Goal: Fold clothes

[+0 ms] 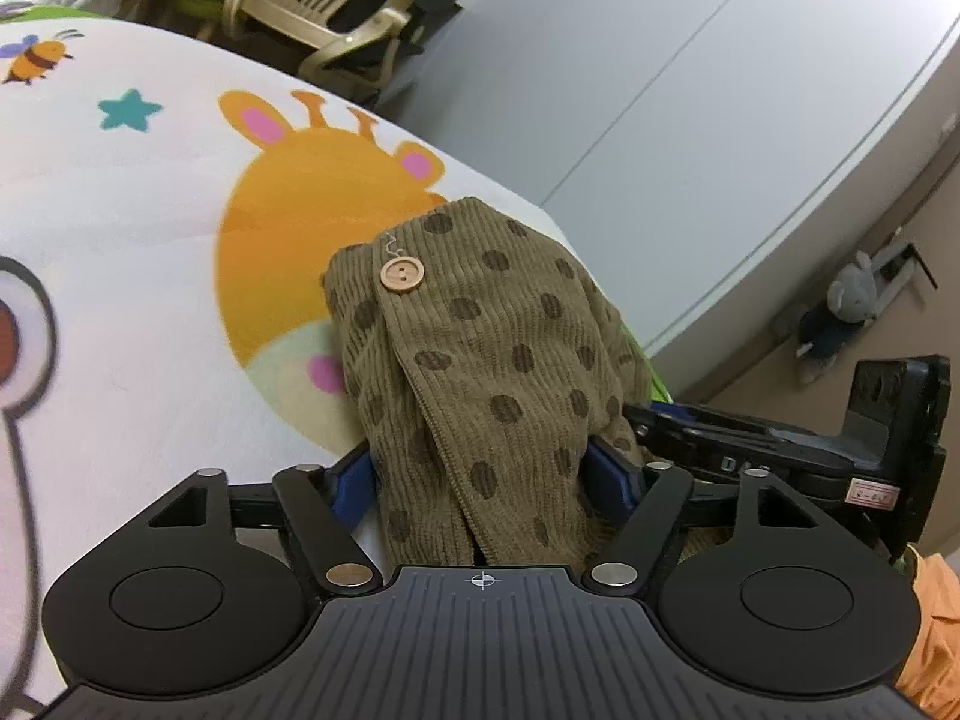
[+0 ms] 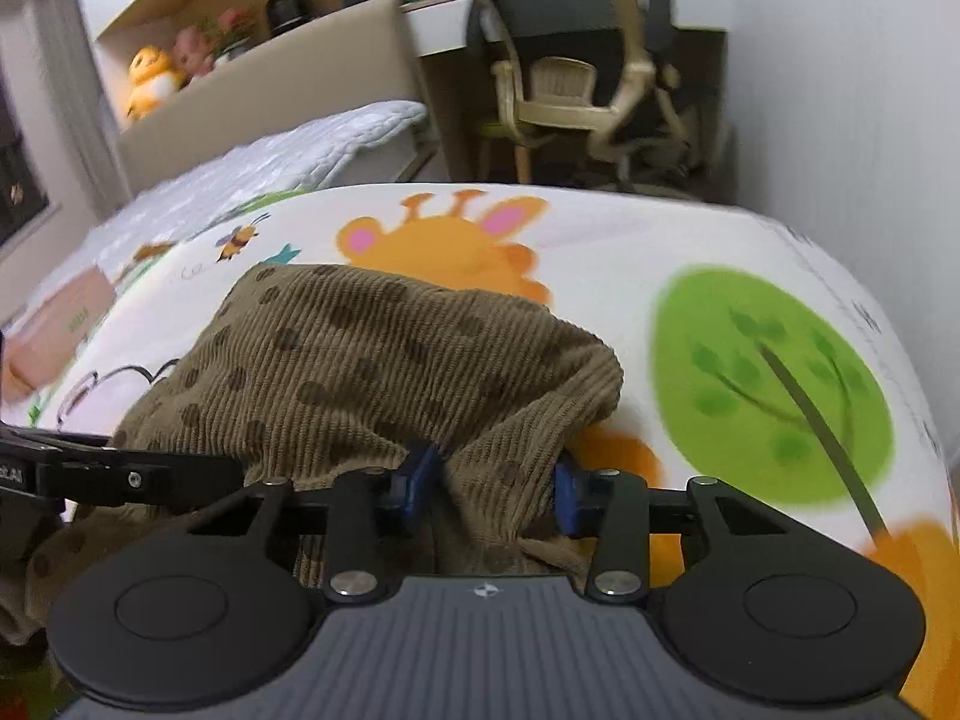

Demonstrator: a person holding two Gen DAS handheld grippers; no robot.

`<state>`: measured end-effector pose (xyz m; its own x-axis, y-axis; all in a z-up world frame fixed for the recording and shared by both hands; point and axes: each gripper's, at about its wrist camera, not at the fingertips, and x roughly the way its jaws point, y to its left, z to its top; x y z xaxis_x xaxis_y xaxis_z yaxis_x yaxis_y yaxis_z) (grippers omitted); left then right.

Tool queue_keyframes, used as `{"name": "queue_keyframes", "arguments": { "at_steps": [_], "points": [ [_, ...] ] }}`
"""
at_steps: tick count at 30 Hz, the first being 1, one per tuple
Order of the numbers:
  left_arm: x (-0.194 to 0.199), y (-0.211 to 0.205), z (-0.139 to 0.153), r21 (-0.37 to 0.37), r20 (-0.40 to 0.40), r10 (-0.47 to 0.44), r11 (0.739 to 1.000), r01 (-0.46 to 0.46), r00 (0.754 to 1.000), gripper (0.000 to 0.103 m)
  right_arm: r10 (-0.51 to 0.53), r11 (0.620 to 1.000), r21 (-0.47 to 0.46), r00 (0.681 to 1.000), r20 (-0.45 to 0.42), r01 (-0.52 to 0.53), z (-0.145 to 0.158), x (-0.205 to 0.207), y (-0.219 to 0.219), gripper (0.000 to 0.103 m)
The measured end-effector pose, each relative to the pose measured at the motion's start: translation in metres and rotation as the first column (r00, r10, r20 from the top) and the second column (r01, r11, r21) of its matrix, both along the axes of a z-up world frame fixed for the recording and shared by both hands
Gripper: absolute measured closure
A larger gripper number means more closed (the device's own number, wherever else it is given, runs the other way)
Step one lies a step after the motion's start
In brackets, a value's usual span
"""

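A brown corduroy garment (image 1: 480,348) with dark spots and a wooden button (image 1: 402,275) is lifted off the bed. My left gripper (image 1: 480,480) is shut on a thick bunch of its cloth between the blue pads (image 1: 609,474). In the right wrist view the same garment (image 2: 372,360) drapes away over the printed sheet, and my right gripper (image 2: 492,489) is shut on a gathered fold of it. The right gripper's black body (image 1: 840,444) shows at the right of the left wrist view, close beside the left one. The left gripper (image 2: 78,474) shows at the left edge.
The bed is covered with a white cartoon sheet (image 1: 150,192) printed with a giraffe, a bee and a green tree (image 2: 774,384). Beige chairs (image 2: 564,90) stand past the far edge. A grey wall (image 1: 660,90) runs on the right, with a plush toy (image 1: 840,312) on the floor. An orange cloth (image 1: 936,630) lies at the lower right.
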<state>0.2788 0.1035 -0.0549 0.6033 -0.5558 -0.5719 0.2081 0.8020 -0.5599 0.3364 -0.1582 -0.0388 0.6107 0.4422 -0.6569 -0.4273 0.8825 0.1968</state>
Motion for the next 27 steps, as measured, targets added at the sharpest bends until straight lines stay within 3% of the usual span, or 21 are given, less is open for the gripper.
{"name": "queue_keyframes", "arguments": {
  "at_steps": [5, 9, 11, 12, 15, 19, 21, 25, 27],
  "points": [
    [0.001, 0.049, 0.010, 0.017, 0.042, 0.098, 0.995, -0.099, 0.994, 0.031, 0.095, 0.995, 0.010, 0.995, 0.027, -0.096, 0.008, 0.029, 0.074, 0.064],
    [0.001, 0.110, 0.022, 0.071, 0.103, 0.205, 0.975, -0.213, 0.973, 0.031, 0.172, 0.985, 0.003, 0.982, 0.074, -0.173, 0.014, 0.053, 0.151, 0.064],
    [0.003, 0.140, 0.021, 0.097, 0.107, 0.246, 0.962, -0.256, 0.963, 0.030, 0.177, 0.984, -0.026, 0.980, 0.086, -0.175, 0.010, 0.062, 0.178, 0.061],
    [0.005, 0.155, 0.021, 0.109, 0.111, 0.265, 0.955, -0.277, 0.958, 0.030, 0.177, 0.984, -0.041, 0.980, 0.092, -0.174, 0.008, 0.066, 0.190, 0.055],
    [-0.004, 0.170, 0.035, 0.092, 0.163, 0.269, 0.954, -0.286, 0.949, 0.030, 0.166, 0.979, -0.143, 0.976, 0.143, -0.145, 0.006, 0.064, 0.194, 0.038],
    [-0.015, 0.190, 0.054, 0.069, 0.232, 0.273, 0.953, -0.296, 0.934, 0.031, 0.147, 0.963, -0.249, 0.972, 0.183, -0.099, 0.004, 0.060, 0.181, 0.038],
    [-0.020, 0.199, 0.064, 0.057, 0.266, 0.275, 0.952, -0.300, 0.924, 0.030, 0.143, 0.966, -0.239, 0.971, 0.193, -0.095, 0.009, 0.054, 0.166, 0.038],
    [-0.002, 0.196, 0.081, 0.022, 0.331, 0.248, 0.962, -0.271, 0.910, 0.028, 0.244, 0.968, -0.112, 0.945, 0.218, -0.224, 0.033, 0.022, 0.154, 0.035],
    [0.025, 0.190, 0.067, 0.024, 0.276, 0.233, 0.968, -0.249, 0.933, 0.026, 0.343, 0.939, -0.078, 0.919, 0.195, -0.334, 0.037, 0.000, 0.158, 0.022]
  ]
}}
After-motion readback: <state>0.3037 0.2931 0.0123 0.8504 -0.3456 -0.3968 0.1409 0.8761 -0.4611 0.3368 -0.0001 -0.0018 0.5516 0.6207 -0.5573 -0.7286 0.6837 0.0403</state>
